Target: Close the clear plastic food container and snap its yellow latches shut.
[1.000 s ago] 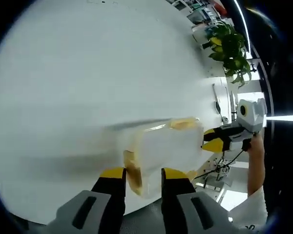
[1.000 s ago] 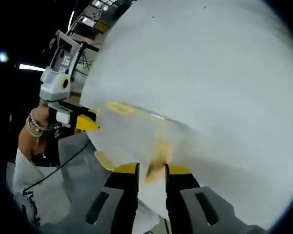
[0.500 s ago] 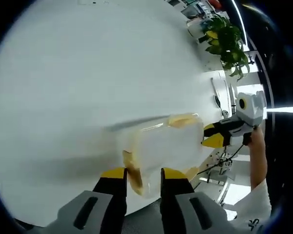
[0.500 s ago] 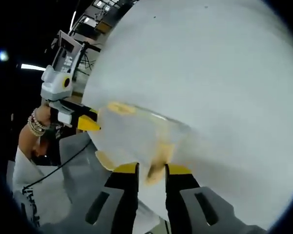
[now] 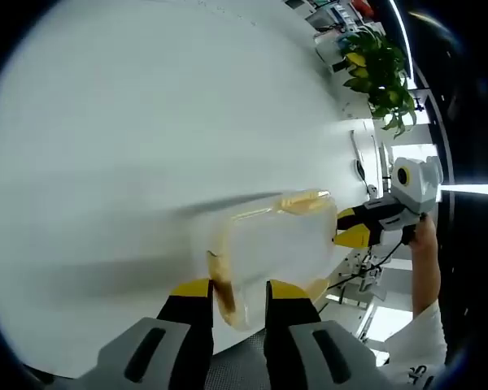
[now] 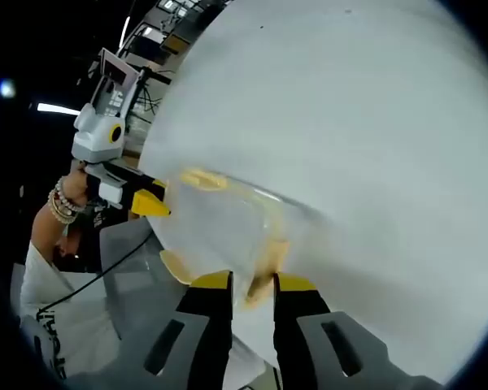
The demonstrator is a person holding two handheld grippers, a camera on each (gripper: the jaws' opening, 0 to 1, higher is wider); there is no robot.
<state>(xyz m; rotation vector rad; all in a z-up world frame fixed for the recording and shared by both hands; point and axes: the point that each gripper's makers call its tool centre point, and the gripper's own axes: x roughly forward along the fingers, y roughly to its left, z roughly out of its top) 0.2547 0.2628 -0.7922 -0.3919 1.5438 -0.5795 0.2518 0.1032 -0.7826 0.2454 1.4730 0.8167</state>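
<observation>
The clear plastic food container (image 5: 272,244) lies lid-down-closed on the white table (image 5: 146,122), close to its near edge. One end's yellow latch (image 5: 223,286) sits between the jaws of my left gripper (image 5: 236,294), which is shut on it. The right gripper (image 5: 354,229) meets the container's far end from the right. In the right gripper view the container (image 6: 224,227) runs away from my right gripper (image 6: 252,286), shut on the near yellow latch (image 6: 263,272). The left gripper (image 6: 146,203) touches the opposite end. Another yellow latch (image 6: 202,179) shows on the long side.
The table edge (image 6: 159,252) runs just under the container. A potted green plant (image 5: 378,77) and shelves stand past the table's far corner. A person's hand with bracelets (image 6: 61,203) holds the left gripper; a white sleeve (image 5: 419,341) shows beside the right one.
Both views have shifted only slightly. The container and both grippers keep their places at its two ends.
</observation>
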